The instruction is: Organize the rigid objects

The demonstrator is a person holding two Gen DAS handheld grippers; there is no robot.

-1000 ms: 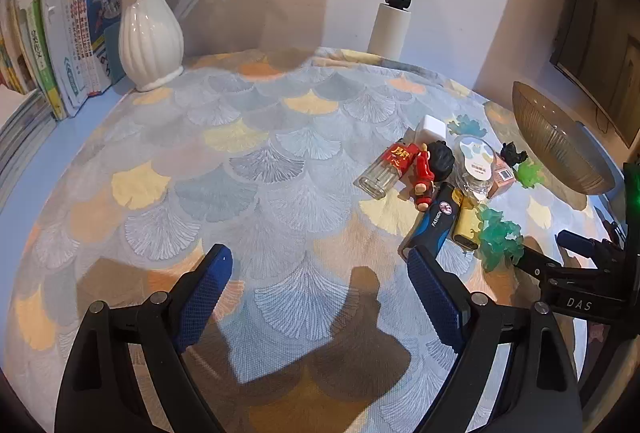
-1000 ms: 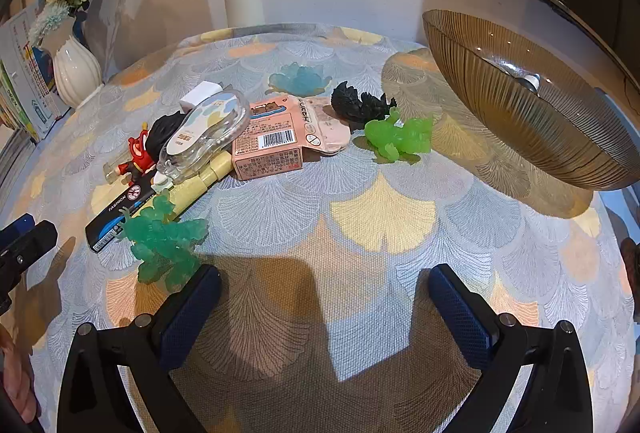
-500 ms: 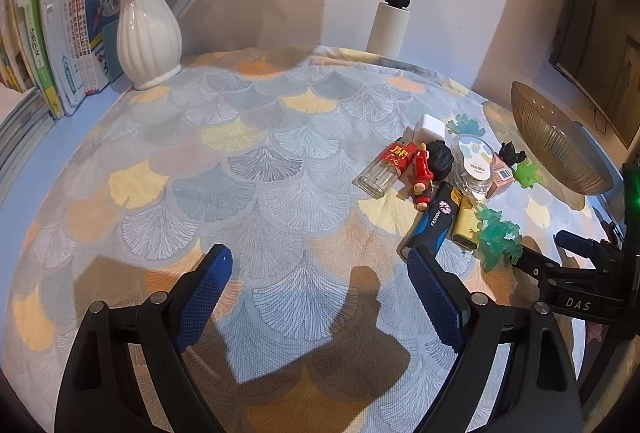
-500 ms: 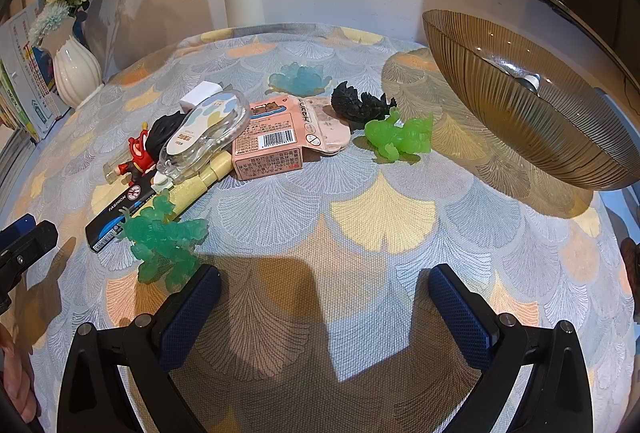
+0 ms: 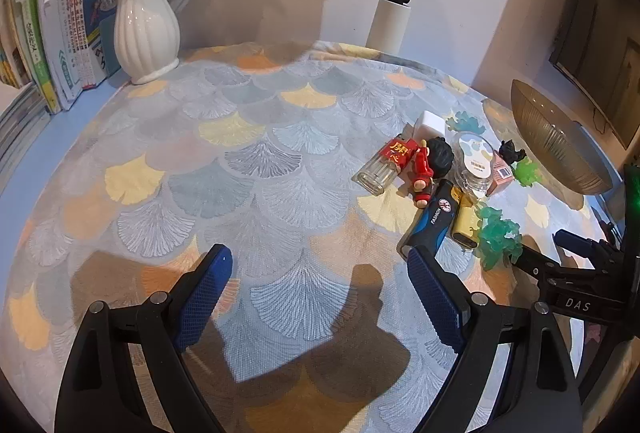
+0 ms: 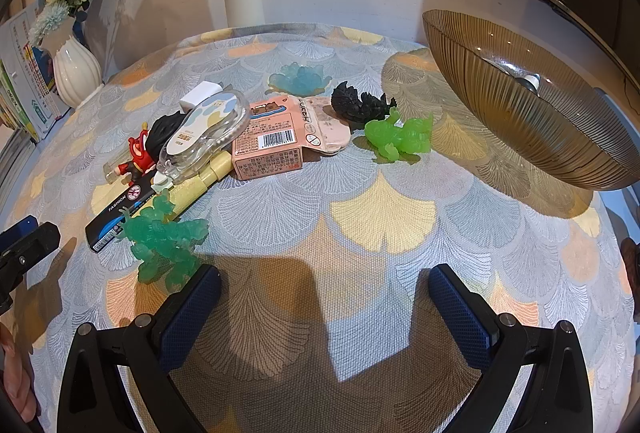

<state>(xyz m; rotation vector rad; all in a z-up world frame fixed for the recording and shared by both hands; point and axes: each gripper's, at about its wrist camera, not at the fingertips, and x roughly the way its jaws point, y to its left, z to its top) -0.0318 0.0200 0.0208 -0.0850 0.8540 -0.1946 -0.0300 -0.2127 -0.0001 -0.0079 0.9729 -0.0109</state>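
Left hand-held gripper [image 5: 319, 271] spread wide over bare patterned tabletop [image 5: 248, 169], nothing between the blue pads. Right hand-held gripper [image 6: 324, 287] likewise wide open and empty, hovering above the cloth.

In the right wrist view, pile of small things clustered from 9 to 12 o'clock of the open jaws: teal dragon figure [image 6: 164, 237] just beside the left pad at 10 o'clock, touching a black-and-blue lighter [image 6: 120, 209] and a yellow tube [image 6: 200, 179]. Further up, clear plastic case [image 6: 208, 129] leaning over a red doll [image 6: 138, 155] and a pink box [image 6: 268, 149]. Bright green figure [image 6: 400, 137] and black dragon [image 6: 360, 105] side by side at 12 o'clock; pale blue figure [image 6: 298, 79] beyond. Ribbed amber bowl [image 6: 532, 105] at 1 to 2 o'clock, apart from the pile, tilted.

In the left wrist view, small glass bottle [image 5: 386, 165] lying on its side at 1 o'clock; white vase [image 5: 146, 33] at 11 o'clock, next to books [image 5: 60, 33].
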